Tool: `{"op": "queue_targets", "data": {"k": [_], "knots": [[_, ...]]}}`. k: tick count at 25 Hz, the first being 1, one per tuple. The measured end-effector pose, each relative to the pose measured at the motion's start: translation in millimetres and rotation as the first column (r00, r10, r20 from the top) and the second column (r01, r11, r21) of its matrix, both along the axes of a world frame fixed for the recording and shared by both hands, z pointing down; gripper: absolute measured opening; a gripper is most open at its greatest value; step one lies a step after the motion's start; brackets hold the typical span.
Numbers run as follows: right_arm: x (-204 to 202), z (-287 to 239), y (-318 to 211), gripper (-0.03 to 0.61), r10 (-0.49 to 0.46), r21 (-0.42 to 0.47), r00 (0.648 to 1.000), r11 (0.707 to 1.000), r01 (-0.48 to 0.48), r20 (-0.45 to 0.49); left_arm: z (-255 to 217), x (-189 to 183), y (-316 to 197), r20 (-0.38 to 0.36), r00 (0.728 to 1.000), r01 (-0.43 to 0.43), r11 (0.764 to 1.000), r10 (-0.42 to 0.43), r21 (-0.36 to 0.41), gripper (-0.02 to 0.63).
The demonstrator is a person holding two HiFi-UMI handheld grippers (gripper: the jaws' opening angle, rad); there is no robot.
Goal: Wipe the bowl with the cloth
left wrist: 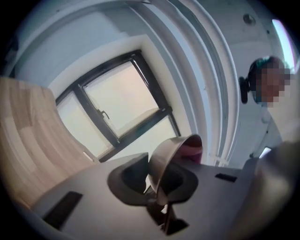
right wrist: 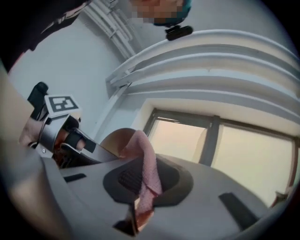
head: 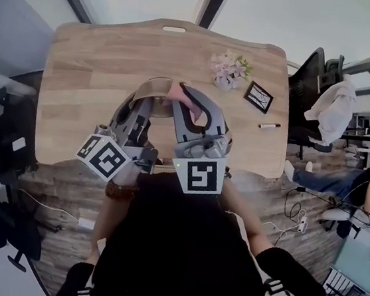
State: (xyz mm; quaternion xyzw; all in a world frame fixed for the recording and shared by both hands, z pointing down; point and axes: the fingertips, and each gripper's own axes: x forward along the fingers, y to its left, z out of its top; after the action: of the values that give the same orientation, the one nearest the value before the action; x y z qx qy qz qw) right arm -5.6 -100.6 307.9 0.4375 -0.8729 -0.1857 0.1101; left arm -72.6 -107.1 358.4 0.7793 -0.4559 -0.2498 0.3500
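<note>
As seen from the head view, the left gripper (head: 148,103) and right gripper (head: 186,104) met above the wooden table (head: 88,65), with the bowl (head: 155,87) between them. Left gripper view: jaws clamped on the bowl's rim, bowl tipped on edge. Right gripper view: jaws pinched together on the pink cloth (right wrist: 146,174), which draped against the bowl.

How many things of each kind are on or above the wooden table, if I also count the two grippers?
grippers: 2 (left gripper, right gripper)
metal bowl: 1
pink cloth: 1
bunch of flowers: 1
black frame: 1
pen: 1
total: 7
</note>
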Motion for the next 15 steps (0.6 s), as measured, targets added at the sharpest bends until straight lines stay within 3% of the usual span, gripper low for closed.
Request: {"op": "queue_targets", "data": {"k": [1, 3, 4, 5, 6, 7, 9, 10, 11, 13, 14, 15], "knots": [[2, -5, 2, 0.023, 0.026, -0.01, 0.995, 1.0, -0.025, 0.101, -5, -3, 1, -0.091, 0.996, 0.021, 1.0, -0.019, 0.015, 0.037], [3, -15, 4, 0.023, 0.04, -0.036, 0.96, 0.999, -0.031, 0.279, -9, -6, 2, -0.28, 0.96, 0.042, 0.999, -0.034, 0.023, 0.04], [2, -15, 4, 0.023, 0.034, -0.066, 0.942, 0.998, -0.013, 0.334, -7, -5, 3, -0.349, 0.937, 0.038, 0.999, -0.029, 0.018, 0.041], [2, -12, 2, 0.025, 0.026, -0.108, 0.932, 0.994, 0.014, 0.361, -4, -2, 3, -0.373, 0.928, 0.02, 1.0, -0.012, 0.016, 0.044], [3, -6, -2, 0.026, 0.013, -0.146, 0.934, 0.988, 0.042, 0.356, 1, 2, 4, -0.339, 0.941, -0.01, 1.0, 0.016, 0.021, 0.05], [4, 1, -6, 0.026, -0.01, -0.161, 0.949, 0.985, 0.064, 0.315, 5, 6, 4, -0.25, 0.967, -0.043, 0.999, 0.05, 0.031, 0.068], [3, 15, -11, 0.024, -0.079, -0.118, 0.991, 0.989, 0.091, 0.108, 7, 6, 6, 0.035, 0.997, -0.076, 0.996, 0.075, 0.053, 0.117], [2, 22, -10, 0.02, -0.109, -0.078, 0.993, 0.991, 0.106, -0.035, 6, 3, 7, 0.212, 0.976, -0.069, 0.995, 0.052, 0.075, 0.165], [2, 24, -8, 0.023, -0.13, -0.037, 0.981, 0.991, 0.126, -0.145, 3, 0, 8, 0.399, 0.917, -0.065, 0.991, 0.015, 0.113, 0.17], [0, 19, -5, 0.025, -0.152, 0.016, 0.959, 0.987, 0.161, -0.239, -10, 5, 12, 0.695, 0.716, -0.125, 0.967, -0.068, 0.223, 0.17], [-1, 17, -4, 0.024, -0.156, 0.026, 0.954, 0.986, 0.168, -0.255, -18, 12, 16, 0.777, 0.622, -0.181, 0.946, -0.101, 0.269, 0.169], [-1, 15, -4, 0.021, -0.158, 0.022, 0.953, 0.985, 0.169, -0.257, -24, 17, 19, 0.823, 0.556, -0.23, 0.93, -0.117, 0.288, 0.147]]}}
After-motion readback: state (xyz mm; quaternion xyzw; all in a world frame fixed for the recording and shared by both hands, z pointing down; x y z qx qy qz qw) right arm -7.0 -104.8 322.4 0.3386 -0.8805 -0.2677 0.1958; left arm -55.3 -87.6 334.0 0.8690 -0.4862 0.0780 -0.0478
